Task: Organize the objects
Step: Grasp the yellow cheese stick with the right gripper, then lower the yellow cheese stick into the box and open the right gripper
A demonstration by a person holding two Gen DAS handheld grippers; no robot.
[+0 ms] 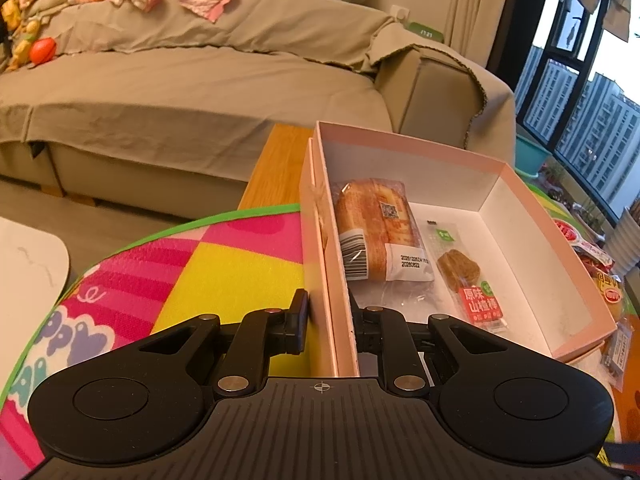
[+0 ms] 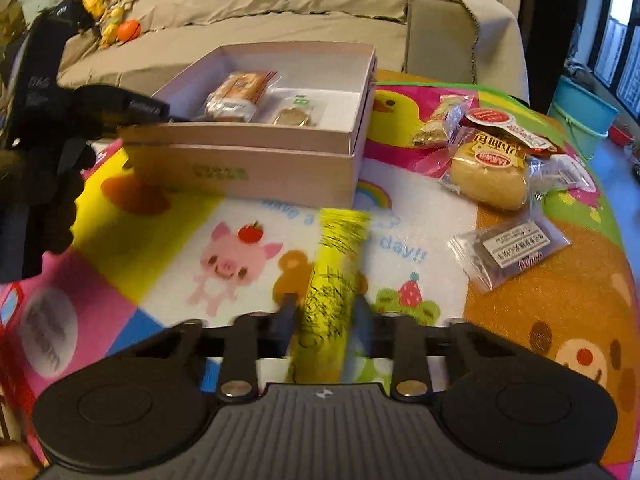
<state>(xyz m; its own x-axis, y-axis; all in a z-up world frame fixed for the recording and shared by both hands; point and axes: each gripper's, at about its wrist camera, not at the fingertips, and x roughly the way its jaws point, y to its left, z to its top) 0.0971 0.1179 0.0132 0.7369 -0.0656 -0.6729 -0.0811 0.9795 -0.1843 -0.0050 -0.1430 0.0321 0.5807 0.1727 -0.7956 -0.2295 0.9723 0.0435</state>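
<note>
Pink cardboard makes up the shallow open box [image 1: 460, 160] sitting on the colourful cartoon play mat [image 2: 240, 256], and the left gripper [image 1: 329, 316] is clamped on its near side wall, one finger outside and one inside. Inside the box lie a clear-wrapped loaf of golden bread [image 1: 372, 232] and, just beside it, a small clear packet with a brown snack and red label [image 1: 468, 280]. The right gripper [image 2: 324, 312] is closed on a long yellow stick packet with black writing [image 2: 336, 272], which juts forward between the fingers over the mat, near the box's front wall but outside it (the view is blurred, so how firmly it is pinched is hard to judge).

The likeliest slip, as I judge it, is the thin, slick yellow packet sliding or pivoting in the grip, since it is held near one end and most of its length hangs free. Its far end could also catch on the box's front wall and push the light box. The left grip should resist that, though a clamp on one thin cardboard wall may tilt the box instead of steadying it. Let go too early, the packet lands on the mat; let go badly, it rests across the bread.

Still waiting on the mat to the right of the box are a yellow bun in a clear wrapper with a red label [image 2: 490, 178], a small gold-wrapped snack [image 2: 438, 120] and a dark bar in a clear packet with a white label [image 2: 510, 248].
</note>
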